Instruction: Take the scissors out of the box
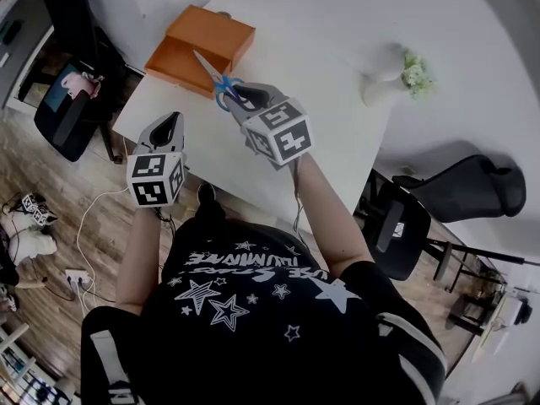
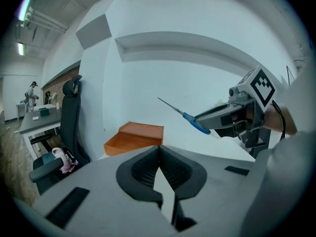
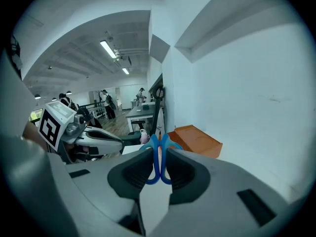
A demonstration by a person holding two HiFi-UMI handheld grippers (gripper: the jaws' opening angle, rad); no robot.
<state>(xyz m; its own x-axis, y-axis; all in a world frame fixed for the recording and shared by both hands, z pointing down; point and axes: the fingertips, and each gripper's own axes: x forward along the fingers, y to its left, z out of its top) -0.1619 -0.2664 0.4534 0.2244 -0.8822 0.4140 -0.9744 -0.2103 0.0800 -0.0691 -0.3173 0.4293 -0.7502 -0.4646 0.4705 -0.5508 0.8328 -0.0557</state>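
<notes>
- The right claw [image 1: 242, 99] was closed on the scissors [image 1: 215, 78]. Its two pads pressed the blue handle loops from both sides, as the right gripper view showed.
- The handles were probably chosen for the grip because the loops are thick and give the pads something to press on. The thin blades would slip more easily.
- The blades stuck out ahead of this claw, away from the person and a little upward, and they looked shut together. This seemed the safer way to carry them.
- The scissors were already out of the box [image 1: 201, 45] and hung in the air over the table [image 1: 337, 133]. The box lay beyond the blade tips, ahead of the right claw and a little to its left, at the table's corner.
- The left claw [image 1: 166, 130] was closed with nothing between its jaws. It was to the left of the right claw and nearer to the person, well apart from the blades.
- It was probably kept aside because one claw was enough for so light a thing.
- The taking out seemed done. What remained, most likely, was to lay the scissors on a free part of the table.
</notes>
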